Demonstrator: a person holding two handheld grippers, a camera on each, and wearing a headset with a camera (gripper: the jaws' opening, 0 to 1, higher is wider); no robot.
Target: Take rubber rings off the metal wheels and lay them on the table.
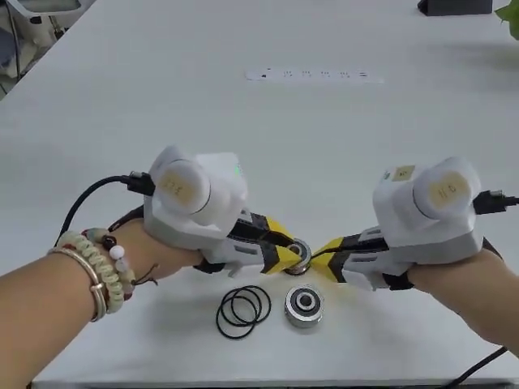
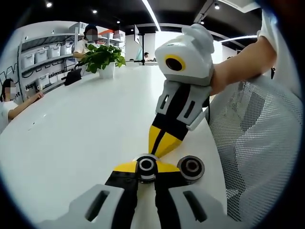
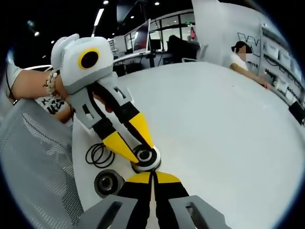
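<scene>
My left gripper [image 1: 290,255] is shut on a small metal wheel [image 1: 299,252], held just above the white table [image 1: 340,146]. In the left gripper view the wheel [image 2: 146,164] sits between my yellow jaw tips. My right gripper [image 1: 323,251] faces it from the right, jaws shut, with the tips against the wheel's rim [image 3: 147,158]. Whether they pinch a ring I cannot tell. A second metal wheel [image 1: 304,306] lies flat on the table in front. To its left lie loose black rubber rings [image 1: 242,309], overlapping one another.
The table's near edge [image 1: 243,381] runs just below the rings and wheel. A white power strip [image 1: 315,75] lies far back, a dark object [image 1: 454,6] at the far right corner. A potted plant [image 2: 102,56] stands down the table. A mesh chair [image 2: 257,143] is beside it.
</scene>
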